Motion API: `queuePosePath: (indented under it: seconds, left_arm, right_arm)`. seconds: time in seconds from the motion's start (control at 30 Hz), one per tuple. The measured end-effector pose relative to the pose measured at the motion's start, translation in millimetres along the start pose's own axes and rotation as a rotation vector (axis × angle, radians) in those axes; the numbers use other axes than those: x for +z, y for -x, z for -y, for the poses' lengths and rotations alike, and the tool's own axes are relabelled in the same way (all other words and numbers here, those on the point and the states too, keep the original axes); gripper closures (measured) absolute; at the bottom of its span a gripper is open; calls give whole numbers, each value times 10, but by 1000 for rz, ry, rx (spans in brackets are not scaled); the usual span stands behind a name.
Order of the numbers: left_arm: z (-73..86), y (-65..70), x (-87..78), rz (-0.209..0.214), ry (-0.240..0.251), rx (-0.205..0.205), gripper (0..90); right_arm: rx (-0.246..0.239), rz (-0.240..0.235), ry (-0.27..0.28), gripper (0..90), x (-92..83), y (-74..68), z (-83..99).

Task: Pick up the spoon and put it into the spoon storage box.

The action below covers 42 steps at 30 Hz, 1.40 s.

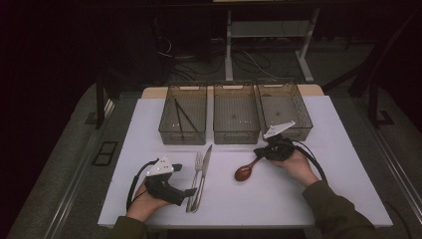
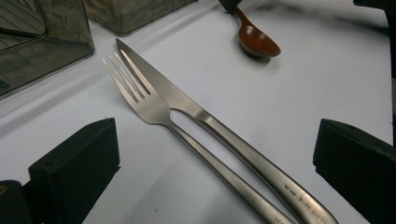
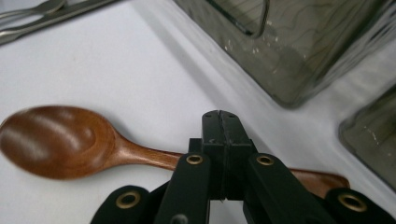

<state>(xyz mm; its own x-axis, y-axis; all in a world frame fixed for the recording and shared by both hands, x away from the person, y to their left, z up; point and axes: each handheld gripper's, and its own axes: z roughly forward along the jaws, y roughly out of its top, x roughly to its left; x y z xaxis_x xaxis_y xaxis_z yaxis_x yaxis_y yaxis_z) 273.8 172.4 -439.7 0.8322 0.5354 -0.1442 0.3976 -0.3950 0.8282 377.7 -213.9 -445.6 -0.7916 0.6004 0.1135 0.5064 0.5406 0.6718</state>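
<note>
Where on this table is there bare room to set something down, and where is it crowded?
Free: the white table right of the right gripper, and the strip left of the left bin. Crowded: the middle, where fork, knife and wooden spoon lie between the hands.

A dim room: grey floor (image 1: 59,169), white desk legs (image 1: 229,45) and loose cables (image 1: 249,62) behind the white table (image 1: 348,199).

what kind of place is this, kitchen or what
Probably a lab or workshop test bench, not a kitchen: a white table with three see-through bins, cutlery laid out, and loose cables on the floor behind.
</note>
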Motion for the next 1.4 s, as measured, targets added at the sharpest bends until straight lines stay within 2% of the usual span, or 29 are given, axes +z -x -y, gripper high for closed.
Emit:
queuePosePath:
  seconds: [0.17,0.33,0.77,0.87,0.97,1.07,1.17,1.27,1.4]
  left_arm:
    - [2,-1,-4,-1,1,-3,0]
    - [4,-1,-9,-1,3,-3,0]
    - [-8,8,1,-2,1,2,0]
    - [-14,7,7,-3,3,-1,0]
    - [-13,4,10,-2,3,-3,0]
    - [-13,-5,12,-4,3,-5,0]
    - [-13,-5,13,-4,3,-6,0]
    - [-14,-2,9,-1,6,-6,0]
    - [-17,-6,2,-3,13,-10,0]
  right_arm:
    - [-9,-1,-23,888,-61,-9,46]
    - [5,-6,-29,888,-117,-17,110]
    - [-7,-19,-54,889,-287,-118,279]
    - [-3,-16,-42,888,-336,-119,302]
    - [17,-27,-8,886,-414,-107,312]
    - [37,-58,40,835,-498,-94,326]
    - [61,-96,84,737,-569,-114,334]
    - [64,-122,116,579,-609,-165,338]
    - [40,-143,124,471,-590,-240,337]
